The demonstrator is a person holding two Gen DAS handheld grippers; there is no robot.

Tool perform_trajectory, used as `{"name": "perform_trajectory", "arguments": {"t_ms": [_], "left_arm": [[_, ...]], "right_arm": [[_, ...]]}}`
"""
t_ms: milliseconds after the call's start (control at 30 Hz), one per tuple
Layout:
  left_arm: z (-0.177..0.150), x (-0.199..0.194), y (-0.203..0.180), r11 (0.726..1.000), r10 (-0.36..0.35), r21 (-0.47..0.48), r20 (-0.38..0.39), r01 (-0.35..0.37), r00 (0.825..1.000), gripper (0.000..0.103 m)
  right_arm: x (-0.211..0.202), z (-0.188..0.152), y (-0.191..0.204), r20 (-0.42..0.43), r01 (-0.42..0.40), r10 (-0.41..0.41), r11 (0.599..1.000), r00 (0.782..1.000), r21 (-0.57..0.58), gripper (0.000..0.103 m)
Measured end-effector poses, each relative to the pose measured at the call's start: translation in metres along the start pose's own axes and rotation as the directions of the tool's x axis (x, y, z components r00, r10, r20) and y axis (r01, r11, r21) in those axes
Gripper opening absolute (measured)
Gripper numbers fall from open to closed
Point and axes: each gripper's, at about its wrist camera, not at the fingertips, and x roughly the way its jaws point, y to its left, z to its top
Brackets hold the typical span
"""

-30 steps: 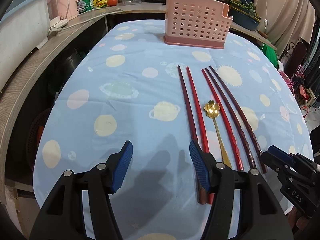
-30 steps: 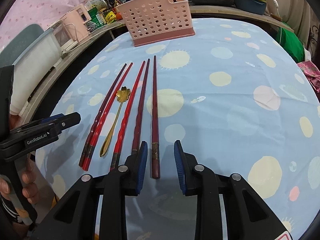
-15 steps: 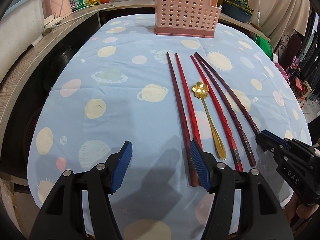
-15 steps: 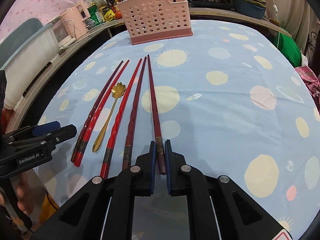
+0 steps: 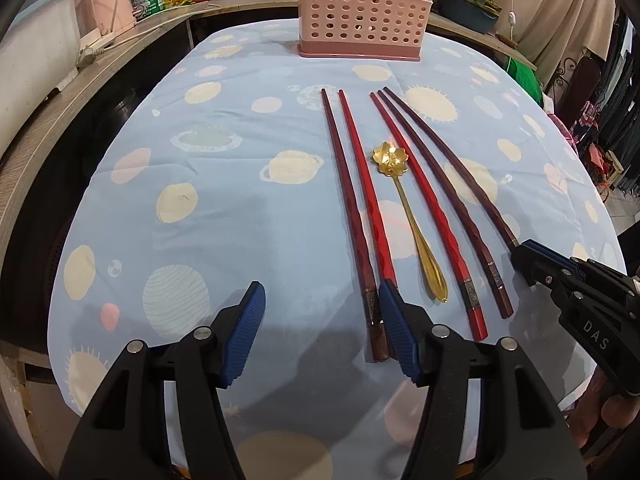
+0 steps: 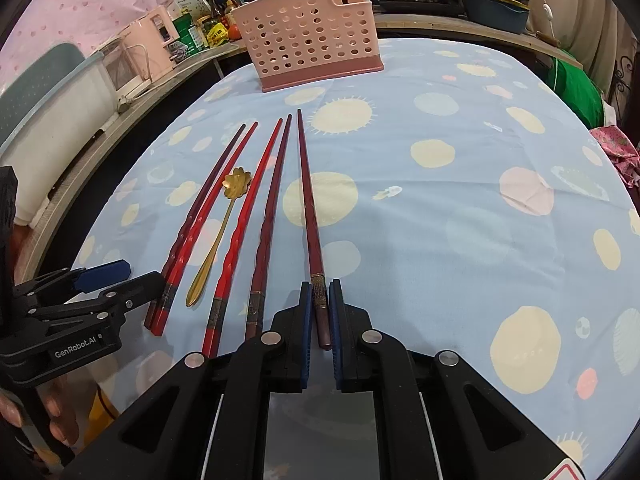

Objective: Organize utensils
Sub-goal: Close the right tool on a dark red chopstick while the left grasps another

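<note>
My right claw (image 6: 319,308) has closed since a second ago, when its jaws stood apart around the dark chopstick (image 6: 307,200); now both blue pads press on that stick's thick end, which lies flat on the worktop (image 6: 460,208); it is the rightmost of five sticks laid side by side, tips pointing toward the pink utensil basket (image 6: 310,46) at the far edge; to its left run another dark stick (image 6: 270,216) and a bright red one (image 6: 246,224), then the gold spoon (image 6: 224,224) with its flower bowl pointing away from me, then one more red and dark pair (image 6: 204,208) lying close together; my left claw (image 5: 320,314) hangs half open above the cloth and grips nothing; its right pad (image 5: 394,324) overlaps the butt ends of that left pair in the left wrist view, though I cannot tell whether it touches them; the basket stands upright, well apart from the stick tips; the cloth is pale blue with suns and planets; a fingertip of mine shows beneath each claw's handle.
</note>
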Motion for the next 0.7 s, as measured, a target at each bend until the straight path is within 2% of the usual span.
{"name": "perform_trajectory", "arguments": {"t_ms": [233,333,600,700], "left_arm": [[-0.0044,0.0012,-0.0043,1.0,0.008,0.019,-0.003,-0.008,1.0,0.049],[-0.005,0.0005,-0.0042,1.0,0.008,0.02,-0.001,-0.008,1.0,0.043],[-0.0044,-0.0003,-0.0042,1.0,0.005,0.02,-0.004,-0.005,1.0,0.009],[-0.0035,0.0001,-0.0042,1.0,0.003,0.019,-0.008,-0.003,1.0,0.007]], "right_arm": [[-0.0002,-0.0003,0.0002,0.002,0.0,0.0,1.0,1.0,0.0,0.008],[-0.0002,-0.0004,0.0001,0.002,0.0,0.0,1.0,1.0,0.0,0.008],[-0.0004,0.0003,0.0002,-0.001,-0.002,0.002,1.0,1.0,-0.004,0.008],[-0.0003,0.0011,0.0006,-0.003,-0.003,0.003,1.0,1.0,-0.007,0.008]]}}
